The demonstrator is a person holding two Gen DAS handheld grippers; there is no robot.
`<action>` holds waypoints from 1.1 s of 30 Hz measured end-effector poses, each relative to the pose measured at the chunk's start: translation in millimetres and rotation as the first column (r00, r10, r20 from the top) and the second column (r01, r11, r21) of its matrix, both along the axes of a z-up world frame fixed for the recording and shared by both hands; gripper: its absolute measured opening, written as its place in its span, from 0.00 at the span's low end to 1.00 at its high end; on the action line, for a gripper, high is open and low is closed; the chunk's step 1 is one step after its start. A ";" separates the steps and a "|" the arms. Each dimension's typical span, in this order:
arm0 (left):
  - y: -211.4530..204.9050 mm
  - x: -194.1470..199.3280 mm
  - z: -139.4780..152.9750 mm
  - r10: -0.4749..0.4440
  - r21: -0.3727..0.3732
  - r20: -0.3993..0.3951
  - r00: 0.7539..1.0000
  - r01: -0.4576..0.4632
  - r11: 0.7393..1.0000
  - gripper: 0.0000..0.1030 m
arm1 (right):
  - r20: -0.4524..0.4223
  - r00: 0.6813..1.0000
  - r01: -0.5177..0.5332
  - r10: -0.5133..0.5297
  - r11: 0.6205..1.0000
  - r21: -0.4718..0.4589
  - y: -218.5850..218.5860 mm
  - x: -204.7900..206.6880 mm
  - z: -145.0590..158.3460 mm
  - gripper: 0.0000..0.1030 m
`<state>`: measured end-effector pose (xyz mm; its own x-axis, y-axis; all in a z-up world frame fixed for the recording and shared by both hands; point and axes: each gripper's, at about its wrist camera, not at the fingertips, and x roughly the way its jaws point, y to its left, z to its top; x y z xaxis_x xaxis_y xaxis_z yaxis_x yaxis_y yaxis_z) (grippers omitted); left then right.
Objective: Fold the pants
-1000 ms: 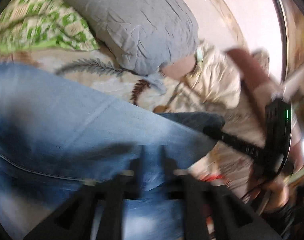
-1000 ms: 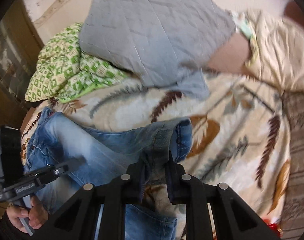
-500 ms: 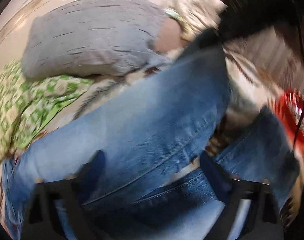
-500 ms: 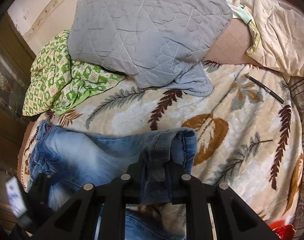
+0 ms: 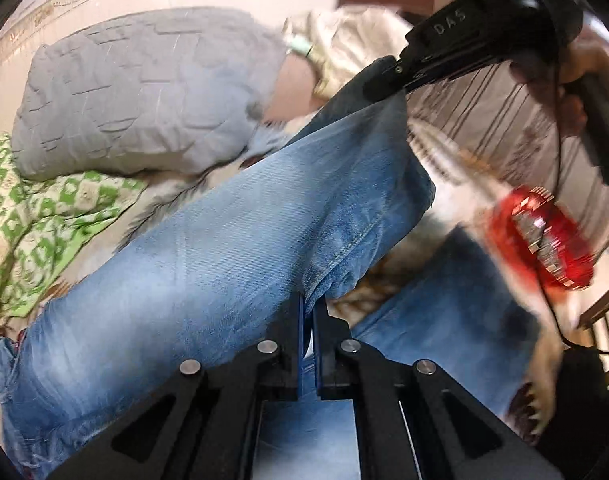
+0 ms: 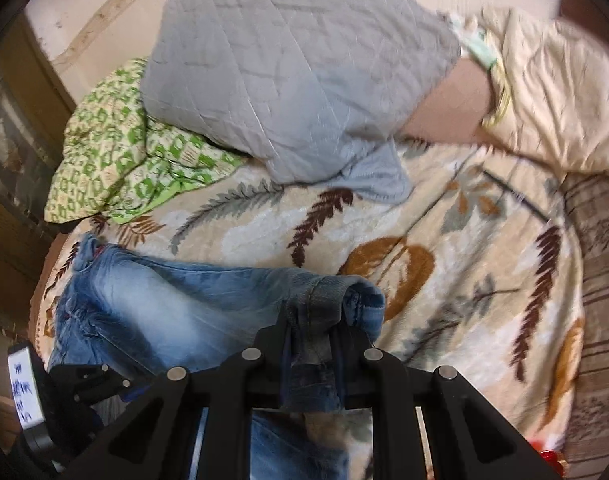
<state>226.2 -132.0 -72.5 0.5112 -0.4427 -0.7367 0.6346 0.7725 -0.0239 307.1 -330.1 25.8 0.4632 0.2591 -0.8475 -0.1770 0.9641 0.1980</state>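
Light blue jeans [image 6: 152, 304] lie on a leaf-patterned blanket [image 6: 464, 280] on the bed. My right gripper [image 6: 311, 334] is shut on the bunched hem end of a leg [image 6: 344, 296], held just above the blanket. My left gripper [image 5: 307, 304] is shut on the seam edge of the jeans [image 5: 224, 264], which fill its view. The right gripper [image 5: 388, 80] also shows in the left wrist view, at the top right, pinching the far end of the leg. The left gripper [image 6: 100, 376] shows at the lower left of the right wrist view.
A grey quilted pillow [image 6: 296, 80], a green patterned cloth [image 6: 124, 152] and a cream cover [image 6: 556, 100] lie along the back of the bed. A thin dark pen [image 6: 512, 196] lies on the blanket at right. A red object [image 5: 540, 236] is at right.
My left gripper was open around the jeans and has shut on the seam edge. My right gripper keeps its hold on the hem and has shifted slightly.
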 end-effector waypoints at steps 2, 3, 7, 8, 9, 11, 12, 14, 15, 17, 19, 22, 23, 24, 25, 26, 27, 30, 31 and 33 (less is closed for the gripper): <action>-5.9 3.3 -9.7 0.004 0.034 -0.019 1.000 -0.004 0.999 0.03 | 0.010 1.000 0.008 -0.008 1.000 0.008 -3.0 -1.4 5.0 0.17; -13.2 6.6 -24.5 -0.006 0.079 -0.073 0.997 0.011 0.997 0.04 | -0.010 1.000 0.006 -0.006 1.000 -0.001 -1.1 0.6 -0.5 0.17; -25.7 7.0 -63.5 -0.018 0.187 -0.230 0.973 0.063 0.980 0.24 | -0.187 0.982 0.017 -0.038 0.993 -0.115 2.6 10.3 -62.5 0.45; -22.5 4.8 -61.1 -0.019 0.168 -0.231 0.973 0.059 0.984 0.47 | -0.208 0.976 0.030 -0.059 0.990 -0.141 -1.9 7.6 -74.2 0.64; -19.5 3.7 -57.0 -0.012 0.153 -0.224 0.975 0.047 0.987 0.77 | -0.204 0.975 0.052 -0.082 0.987 -0.149 -9.9 1.9 -80.5 0.69; -7.4 1.9 -34.7 0.017 0.089 -0.177 0.984 -0.002 0.996 0.87 | -0.174 0.979 0.088 -0.107 0.990 -0.110 -27.5 -11.3 -79.8 0.72; -3.3 4.2 -24.2 0.008 0.057 -0.173 0.985 0.002 0.998 0.87 | -0.163 0.980 0.104 -0.116 0.991 -0.084 -37.0 -18.9 -77.9 0.73; 1.6 15.3 -7.1 0.015 0.023 -0.172 0.985 -0.012 1.000 0.88 | -0.132 0.984 0.113 -0.117 0.993 -0.034 -50.2 -34.3 -73.2 0.77; 3.0 24.6 0.0 0.029 0.012 -0.171 0.985 -0.027 1.000 0.88 | -0.117 0.987 0.107 -0.108 0.994 -0.013 -54.3 -40.5 -72.0 0.77; -2.2 46.9 8.7 0.058 0.006 -0.173 0.983 -0.058 0.998 0.88 | -0.094 0.994 0.062 -0.061 0.998 0.010 -54.2 -52.0 -72.2 0.77; -16.7 73.9 8.4 0.073 0.037 -0.176 0.982 -0.067 0.997 0.88 | -0.075 0.997 -0.005 0.005 1.000 -0.001 -45.6 -57.6 -75.8 0.77; -47.1 106.6 -3.6 0.050 0.146 -0.167 0.985 -0.026 0.989 0.88 | -0.044 0.997 -0.073 0.071 0.995 -0.062 -28.3 -56.8 -82.0 0.77; -58.0 116.6 -10.5 0.030 0.191 -0.165 0.986 0.002 0.982 0.88 | -0.030 0.996 -0.080 0.078 0.994 -0.075 -24.4 -54.6 -83.3 0.77; -67.4 122.3 -19.7 0.004 0.243 -0.159 0.987 0.035 0.969 0.88 | -0.025 0.996 -0.083 0.081 0.993 -0.084 -20.6 -52.1 -85.1 0.77; -73.1 126.5 -29.8 -0.012 0.300 -0.159 0.987 0.060 0.952 0.88 | -0.027 0.996 -0.091 0.089 0.991 -0.098 -14.8 -47.6 -88.7 0.77; -77.8 130.3 -40.1 -0.028 0.355 -0.165 0.986 0.086 0.931 0.88 | -0.029 0.996 -0.091 0.088 0.990 -0.112 -11.0 -44.8 -91.8 0.77; -82.0 133.6 -49.6 -0.046 0.416 -0.165 0.985 0.111 0.903 0.88 | -0.035 0.996 -0.088 0.085 0.988 -0.125 -8.5 -40.7 -96.6 0.77; -77.9 140.4 -74.8 -0.053 0.508 -0.220 0.974 0.160 0.846 0.87 | -0.099 0.991 -0.099 0.087 0.987 -0.123 -4.1 -30.3 -120.2 0.77; -73.2 142.9 -82.4 -0.038 0.509 -0.256 0.966 0.168 0.844 0.87 | -0.130 0.987 -0.106 0.092 0.988 -0.108 -3.6 -27.8 -130.1 0.69; -63.3 145.3 -86.6 -0.037 0.425 -0.323 0.946 0.180 0.887 0.62 | -0.148 0.985 -0.103 0.089 0.991 -0.086 -5.3 -26.6 -142.4 0.45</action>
<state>371.5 -195.3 -159.1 0.2038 -0.0727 -0.9763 0.7330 0.6724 0.1029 280.5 -335.4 -116.5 0.3118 0.2133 -0.9259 -0.2458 0.9594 0.1383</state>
